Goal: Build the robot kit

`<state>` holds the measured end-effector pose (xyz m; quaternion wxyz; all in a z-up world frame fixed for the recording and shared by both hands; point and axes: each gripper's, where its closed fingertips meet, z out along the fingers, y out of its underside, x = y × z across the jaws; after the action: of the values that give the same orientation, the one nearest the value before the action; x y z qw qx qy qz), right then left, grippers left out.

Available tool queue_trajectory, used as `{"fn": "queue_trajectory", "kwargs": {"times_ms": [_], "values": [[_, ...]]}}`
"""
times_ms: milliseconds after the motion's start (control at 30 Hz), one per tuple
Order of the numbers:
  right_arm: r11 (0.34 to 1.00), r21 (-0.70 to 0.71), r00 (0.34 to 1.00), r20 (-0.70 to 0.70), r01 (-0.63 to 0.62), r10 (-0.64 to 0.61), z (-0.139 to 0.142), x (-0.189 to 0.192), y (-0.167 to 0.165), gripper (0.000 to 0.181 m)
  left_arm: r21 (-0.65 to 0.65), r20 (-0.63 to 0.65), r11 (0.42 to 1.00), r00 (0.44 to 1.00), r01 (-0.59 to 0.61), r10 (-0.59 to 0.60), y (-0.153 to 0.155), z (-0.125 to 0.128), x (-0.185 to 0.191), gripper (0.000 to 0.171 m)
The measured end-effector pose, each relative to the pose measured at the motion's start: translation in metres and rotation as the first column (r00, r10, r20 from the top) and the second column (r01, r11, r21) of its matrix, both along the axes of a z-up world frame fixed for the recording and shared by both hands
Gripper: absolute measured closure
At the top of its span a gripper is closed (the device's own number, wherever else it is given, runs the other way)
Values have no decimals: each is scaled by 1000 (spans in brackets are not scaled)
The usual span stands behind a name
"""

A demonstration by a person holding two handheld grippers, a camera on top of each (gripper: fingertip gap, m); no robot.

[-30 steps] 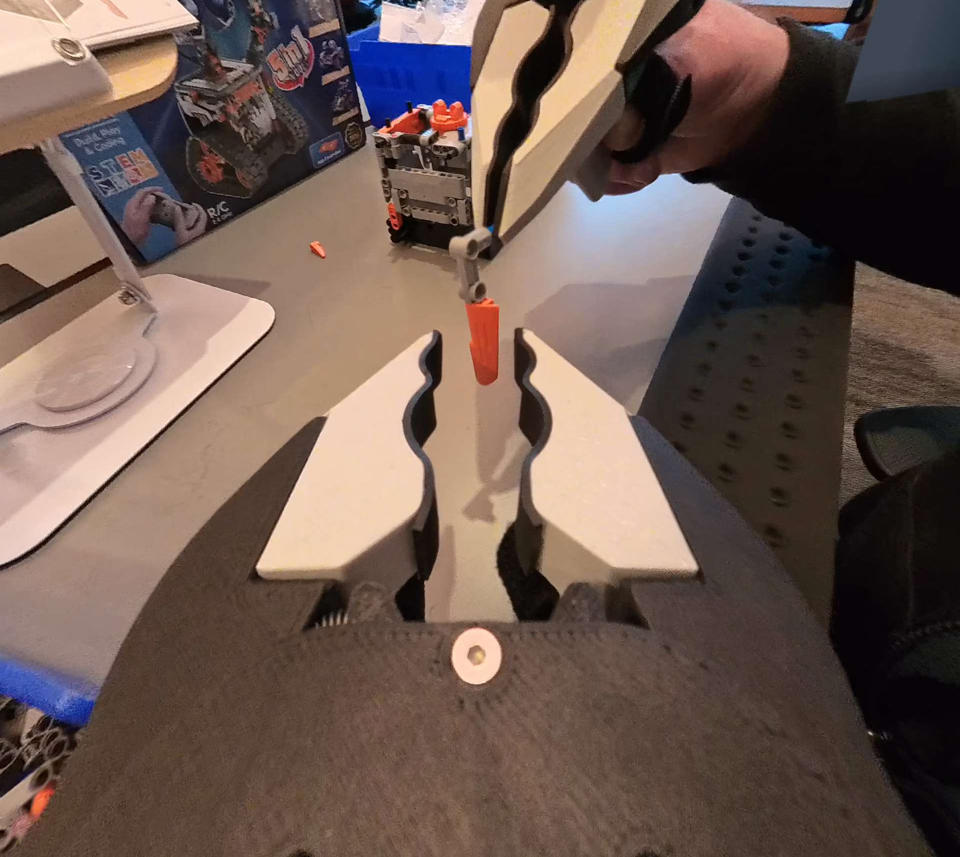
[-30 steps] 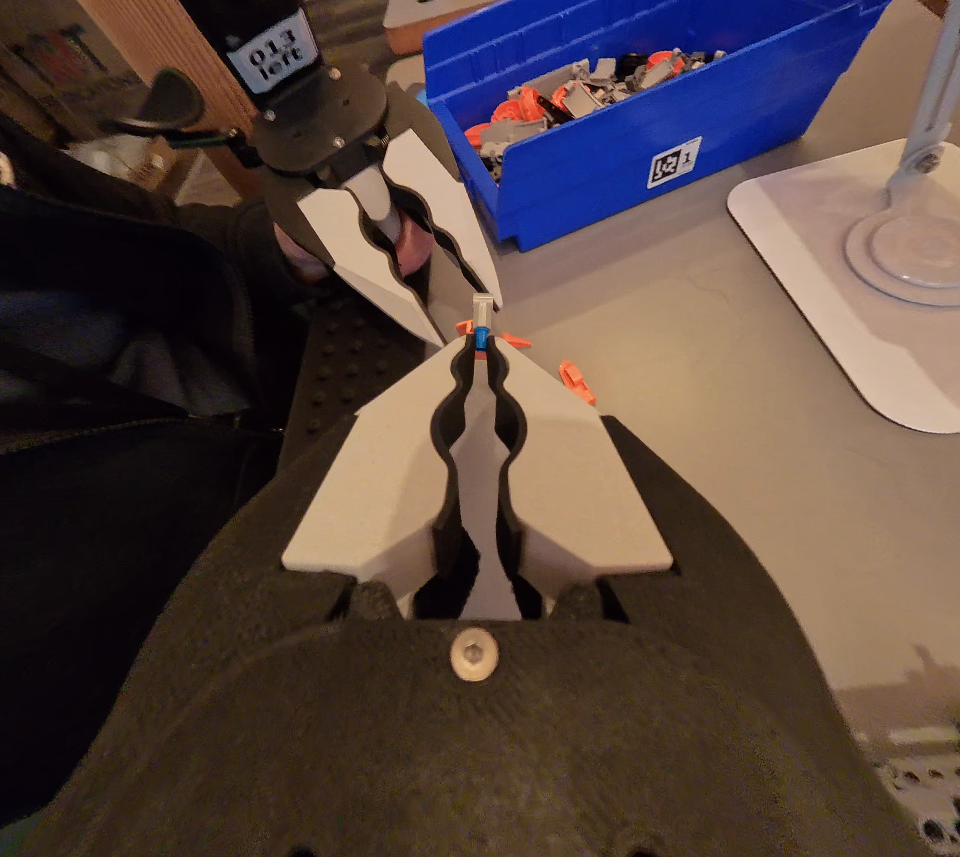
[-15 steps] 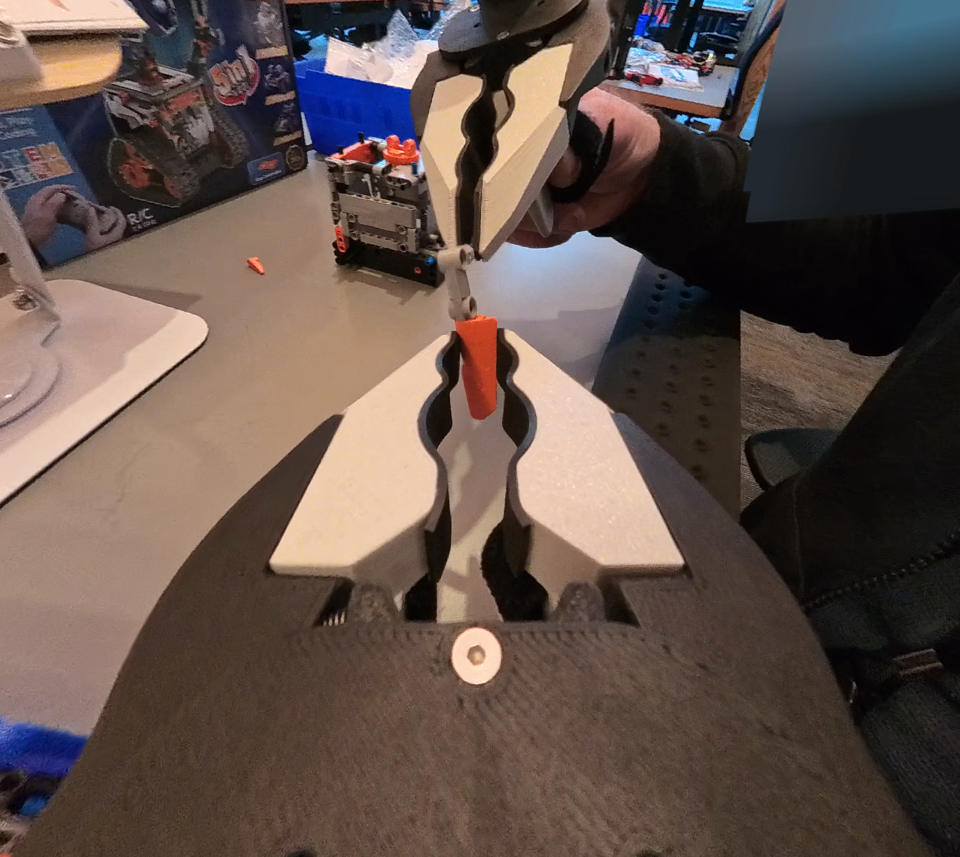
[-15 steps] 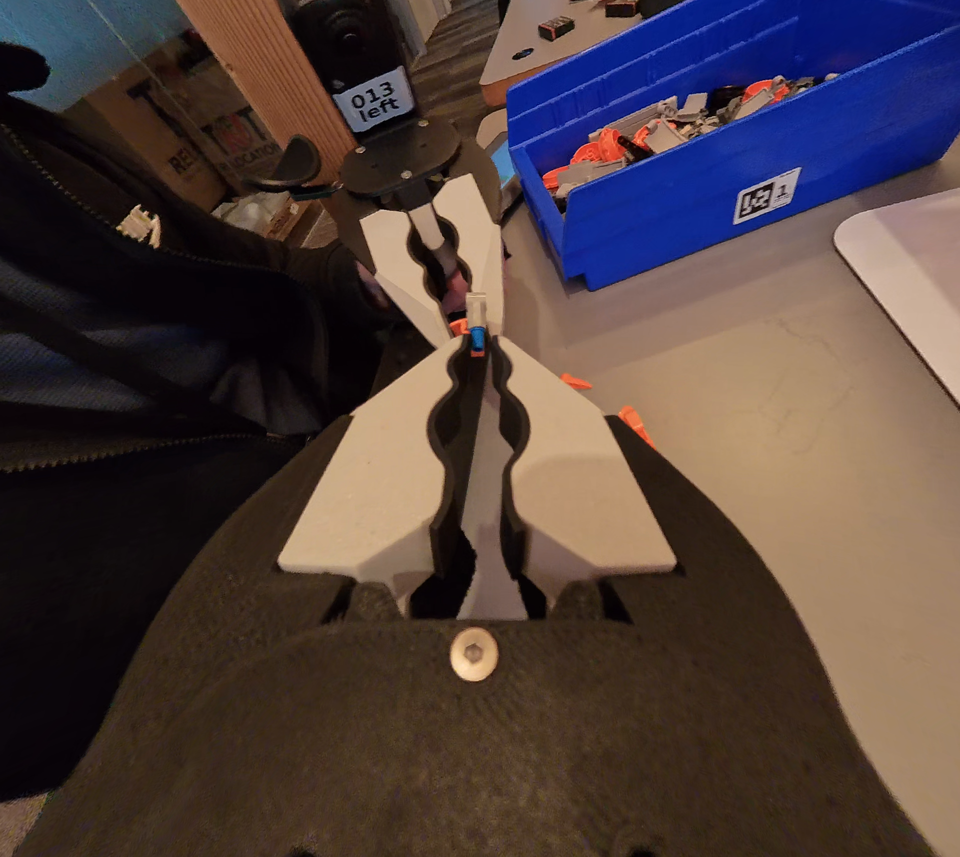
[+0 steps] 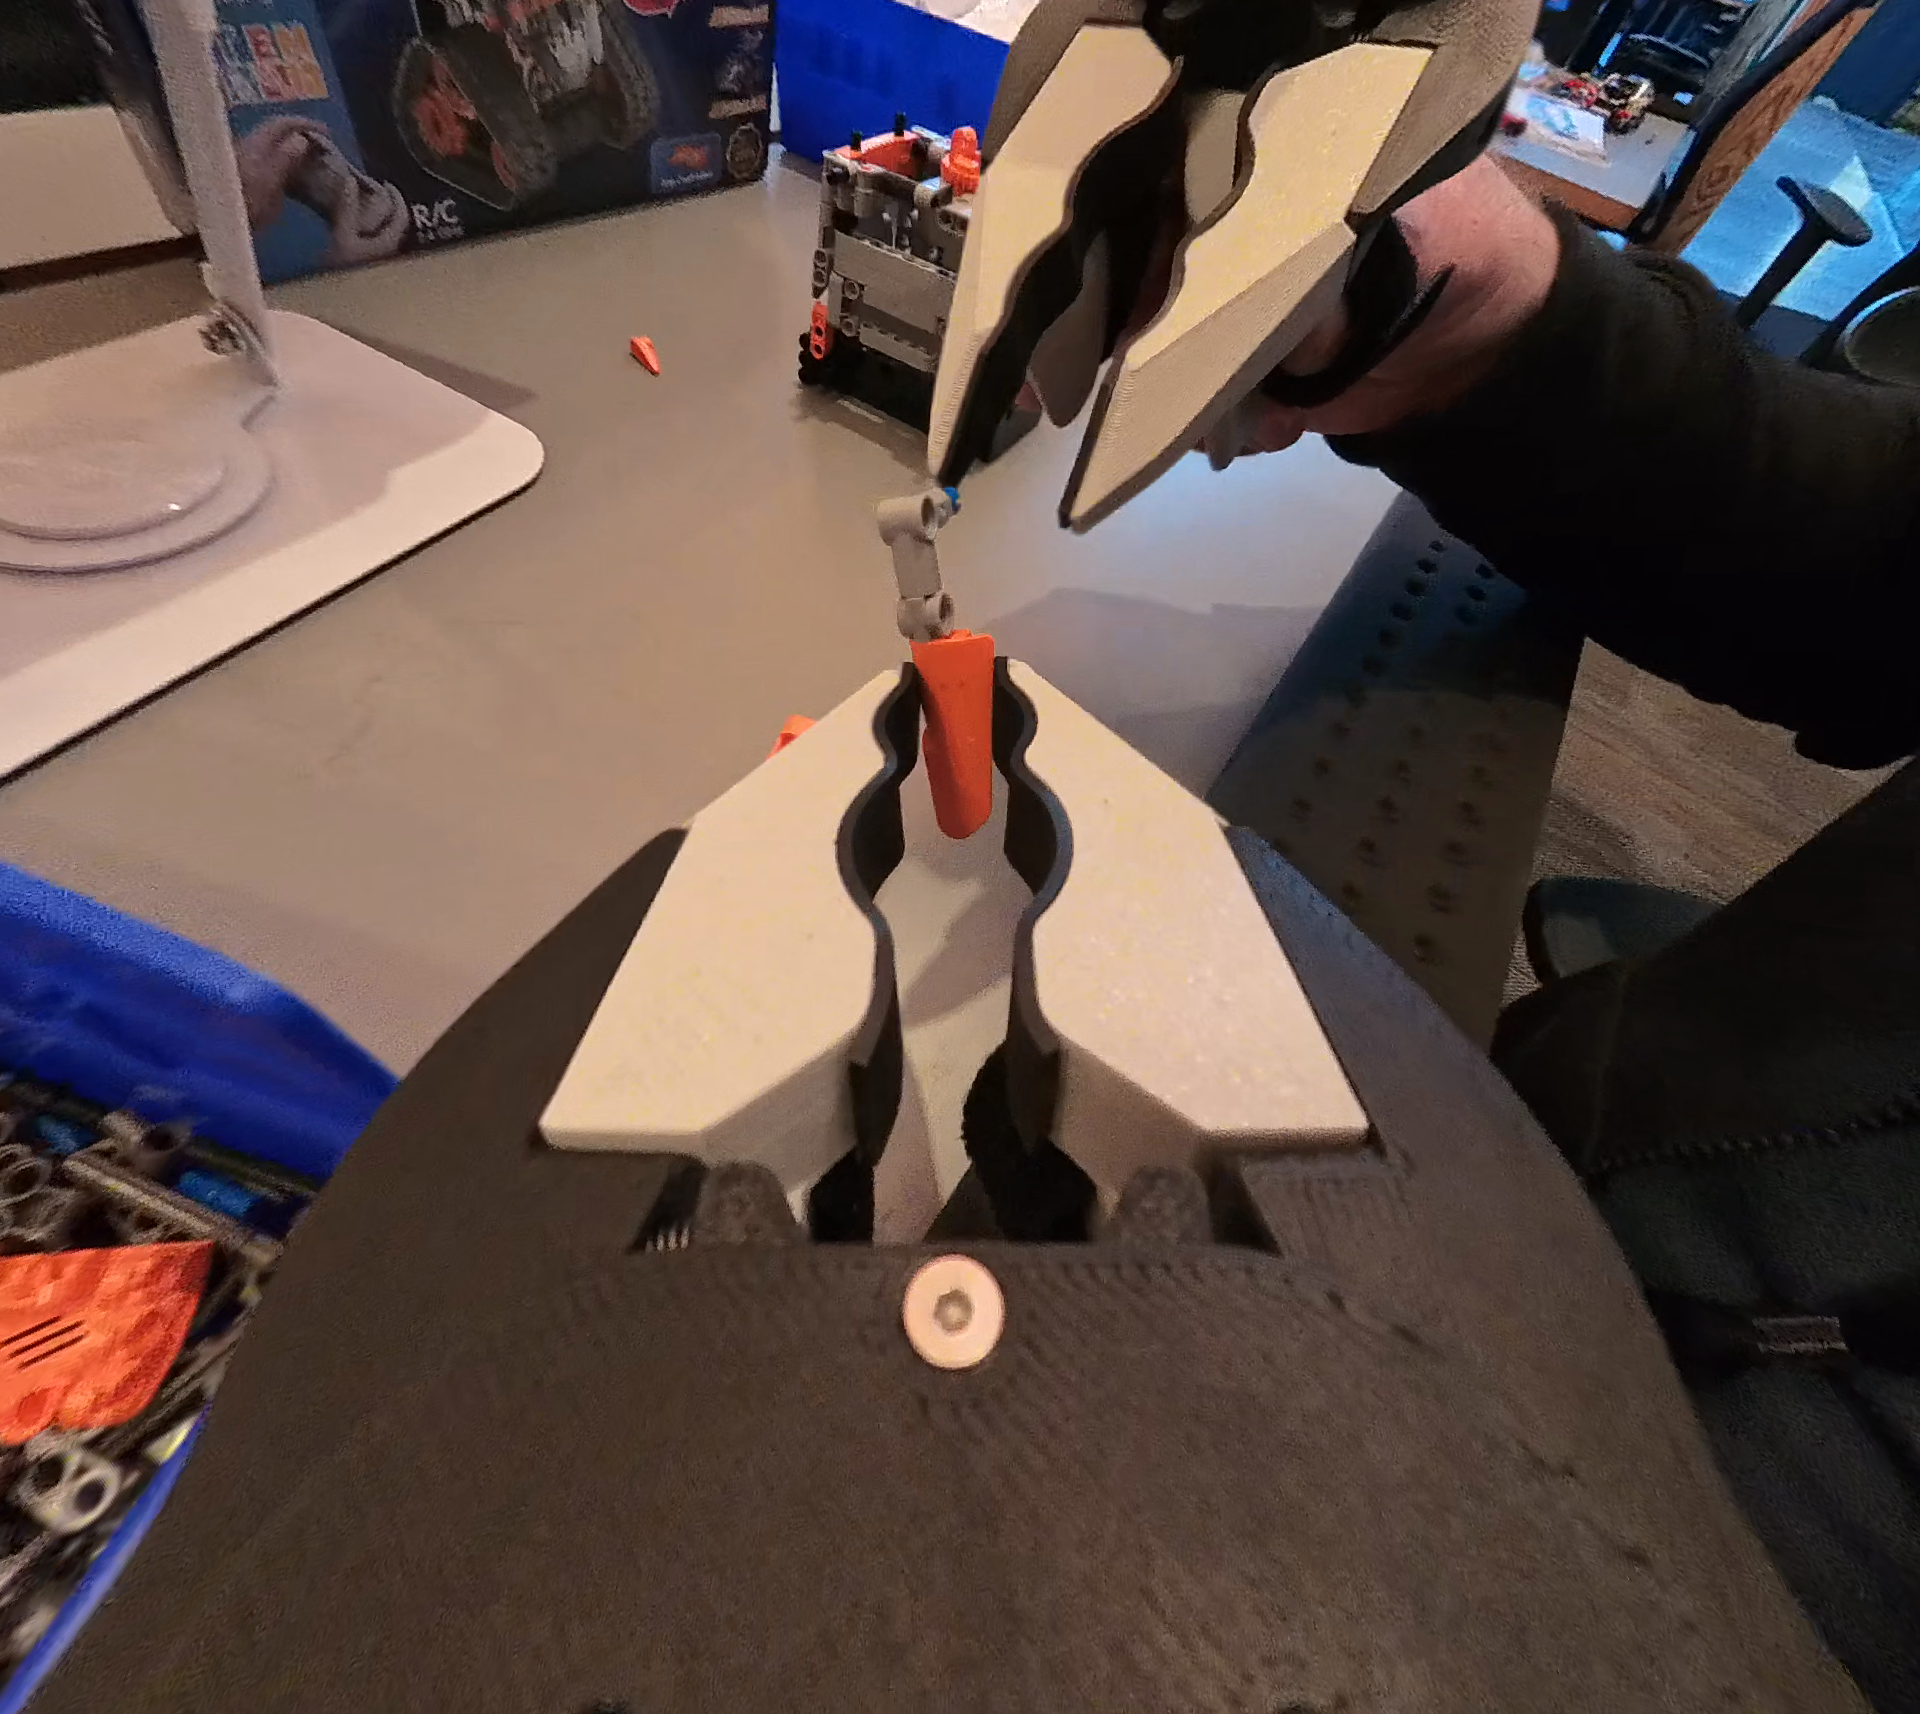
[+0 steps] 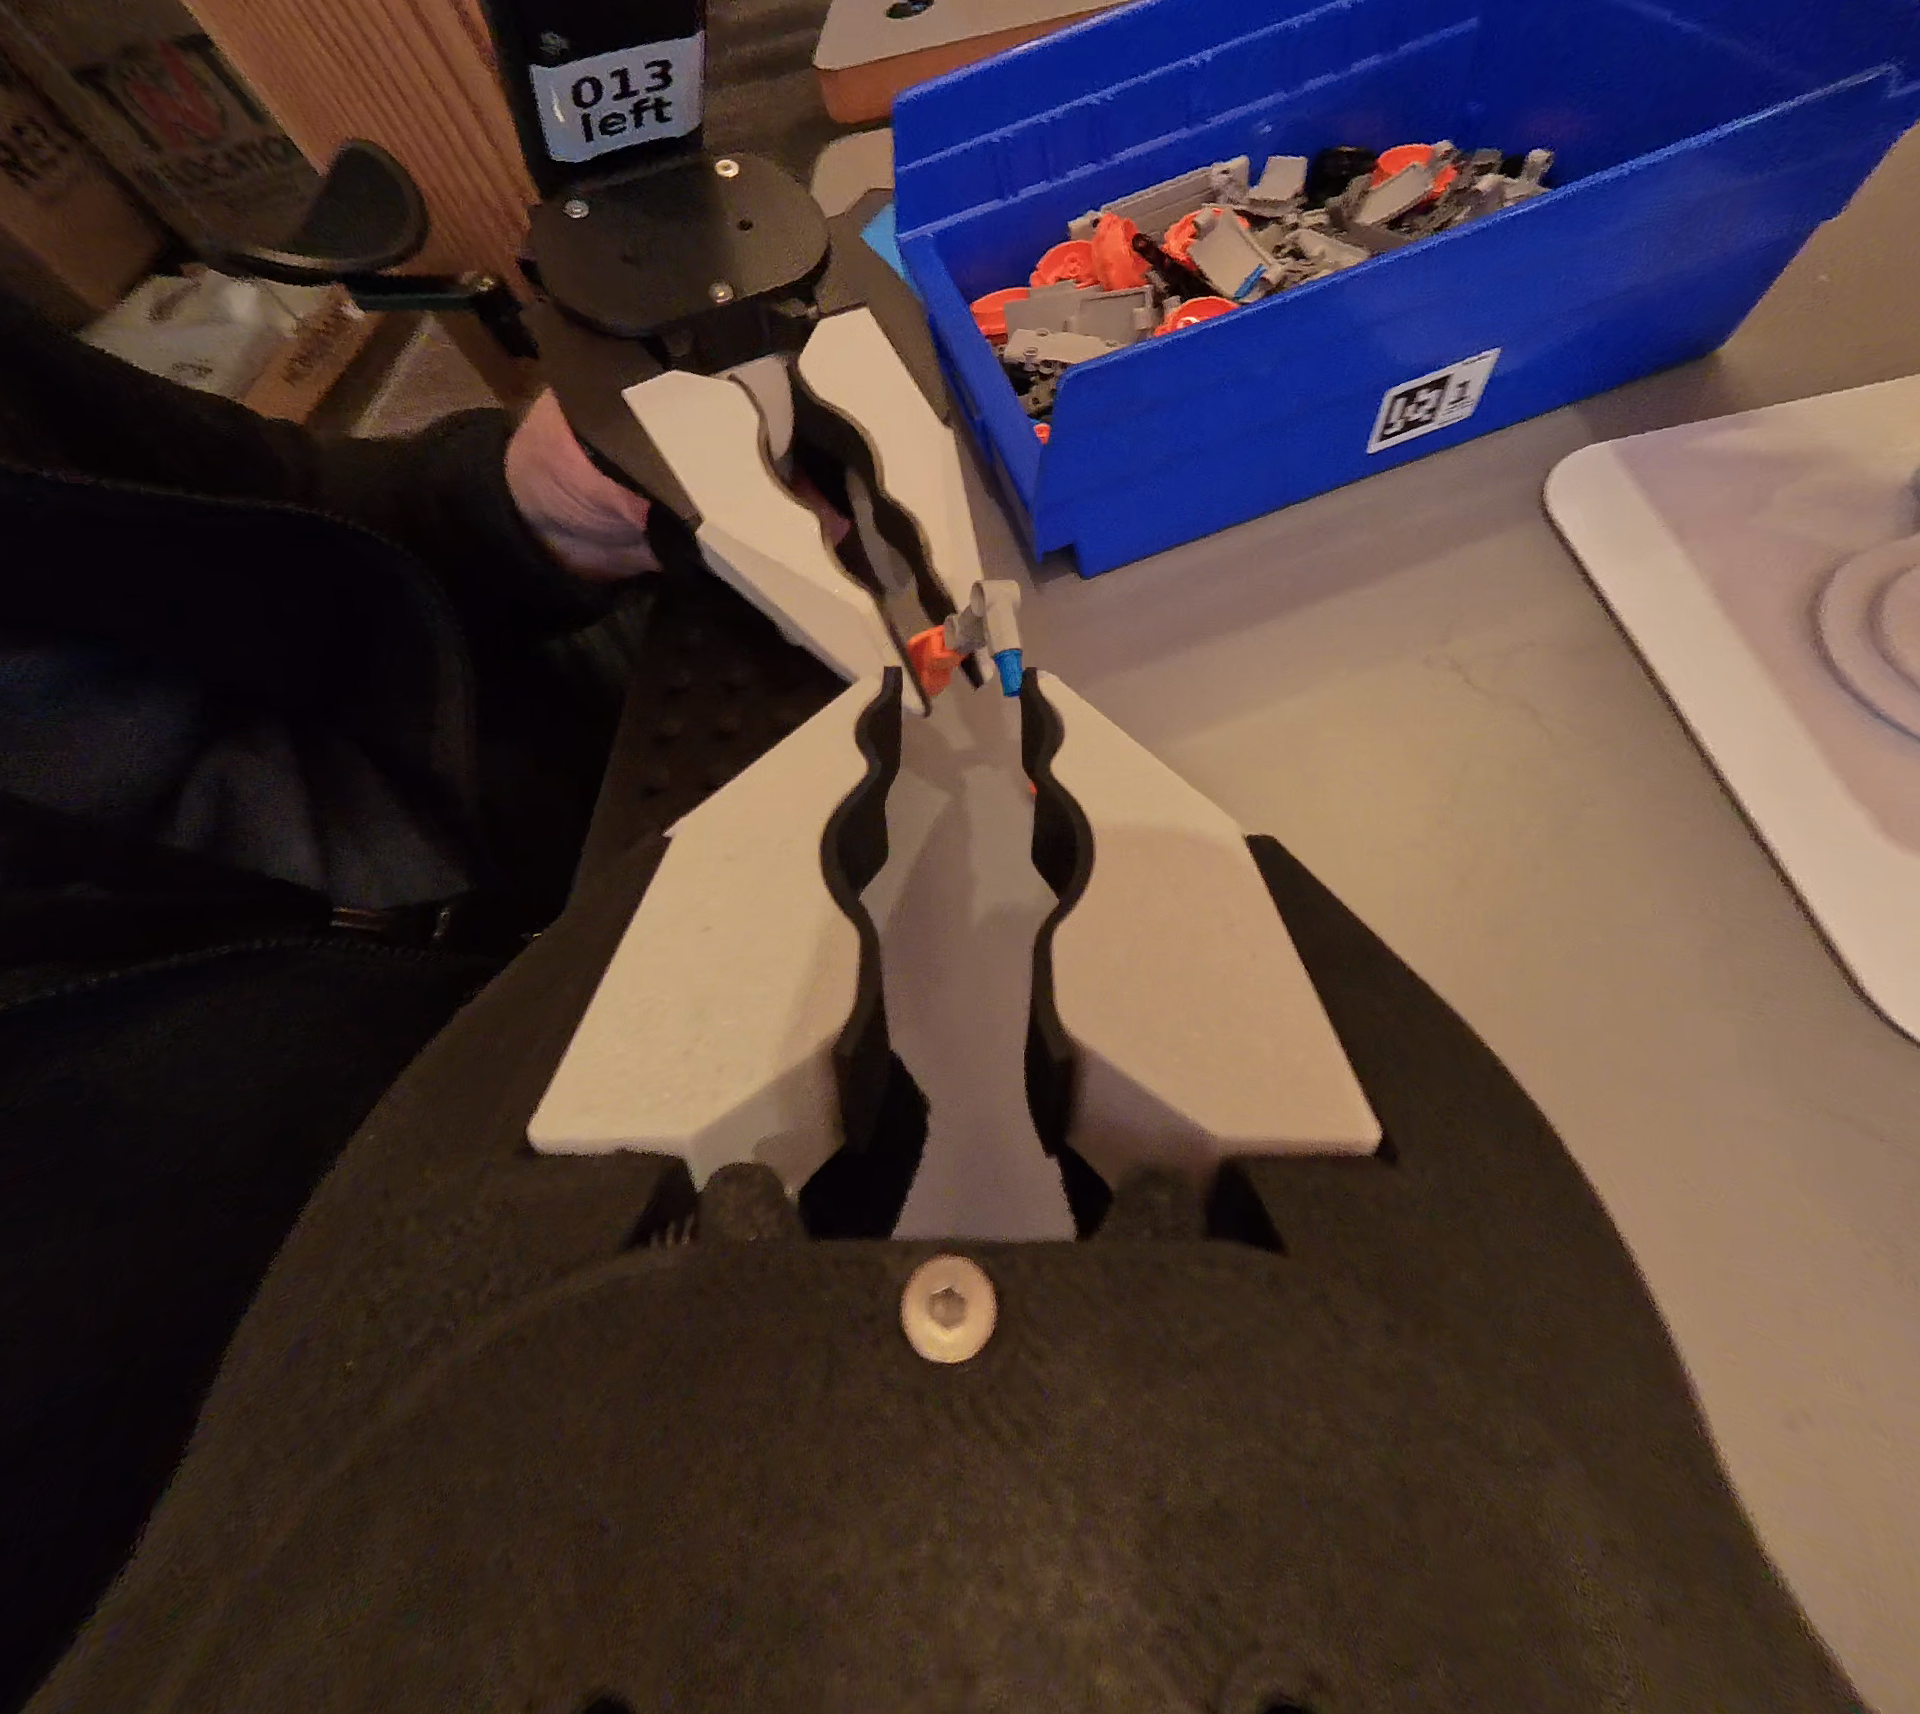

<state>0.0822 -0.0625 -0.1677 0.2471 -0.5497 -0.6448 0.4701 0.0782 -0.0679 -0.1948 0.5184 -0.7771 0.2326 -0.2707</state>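
left gripper [image 5: 954,677] jaws pinch orange piece [image 5: 956,734] at tips, grey link [image 5: 920,563] sticking out fwd. right gripper [image 6: 956,682] jaws spread round blue pin [image 6: 1006,658]. keep left clamp firm, don't twist link.

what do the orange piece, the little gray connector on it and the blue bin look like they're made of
Orange piece, clamped in the left hand-held gripper: likely moulded plastic, smooth, evenly coloured, slight sheen. Gray connector: likely the same plastic, matte, with round moulded holes. Blue bin: apparently rigid plastic, glossy, thin ribbed walls.
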Motion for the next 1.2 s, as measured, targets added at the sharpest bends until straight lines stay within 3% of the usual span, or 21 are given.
{"fn": "queue_trajectory", "kwargs": {"times_ms": [100, 233, 433, 633, 933, 1200], "values": [[995, 98, 999, -13, 33, -31, 1, 0, 4, 169, -15, 31, 1000, 1000, 6, -6, 2, -3, 5, 161], [971, 230, 997, 6, 68, -72, -2, 2, 11, 166, -30, 51, 999, 998, 22, -20, 3, -3, 7, 161], [941, 334, 997, 32, 50, -64, -9, 3, 10, 179, -49, 38, 998, 999, 36, -34, 4, -10, 15, 161], [962, 266, 992, 96, 57, -85, -18, 18, 24, 179, -12, 33, 999, 999, 42, -42, 8, -7, 15, 155], [997, 72, 919, 394, -6, -23, -90, 51, 35, 179, 70, -17, 997, 1000, 11, -9, 8, -1, 7, 153], [998, 66, 880, 474, 9, -39, -118, 55, 45, 179, 127, -78, 991, 997, 31, -21, 14, 1, 14, 157]]}}
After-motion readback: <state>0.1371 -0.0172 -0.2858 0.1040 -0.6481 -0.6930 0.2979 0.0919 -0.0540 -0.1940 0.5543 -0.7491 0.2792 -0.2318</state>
